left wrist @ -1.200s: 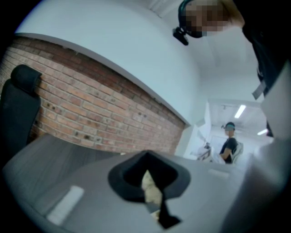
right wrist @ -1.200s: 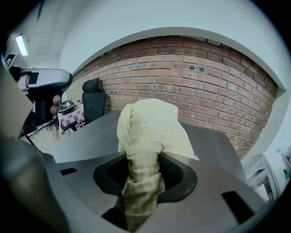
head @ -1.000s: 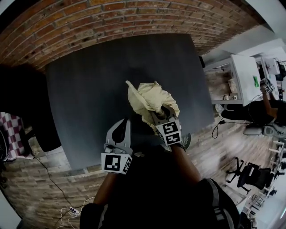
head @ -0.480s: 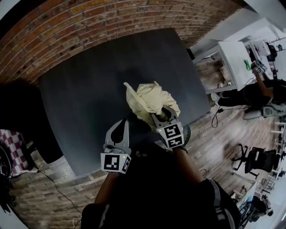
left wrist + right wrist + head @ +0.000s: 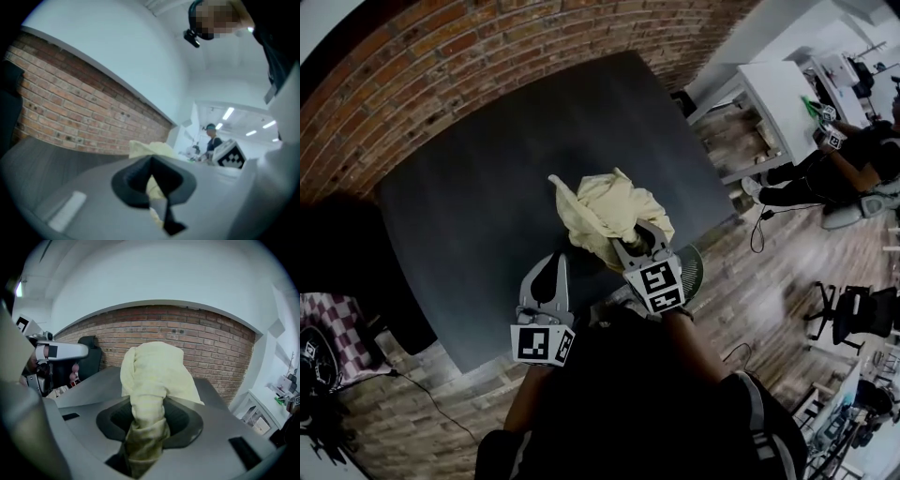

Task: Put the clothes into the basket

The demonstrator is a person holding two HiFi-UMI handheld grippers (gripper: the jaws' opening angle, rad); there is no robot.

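A pale yellow cloth hangs bunched above the dark table. My right gripper is shut on it. In the right gripper view the cloth rises as a thick roll out of the right gripper, and its lower end fills the gap between the jaws. My left gripper is beside it on the left, near the table's front edge, with its jaws together and nothing in them. In the left gripper view the left gripper shows only a thin slit, and the cloth lies beyond it.
A grey-green mesh rim shows just right of my right gripper, past the table's corner. A brick wall runs behind the table. At the far right are a white desk, a seated person and an office chair.
The table and room have swung left and turned in the head view. Both grippers have shifted with the person. The right gripper has kept its hold on the cloth, carried slightly higher.
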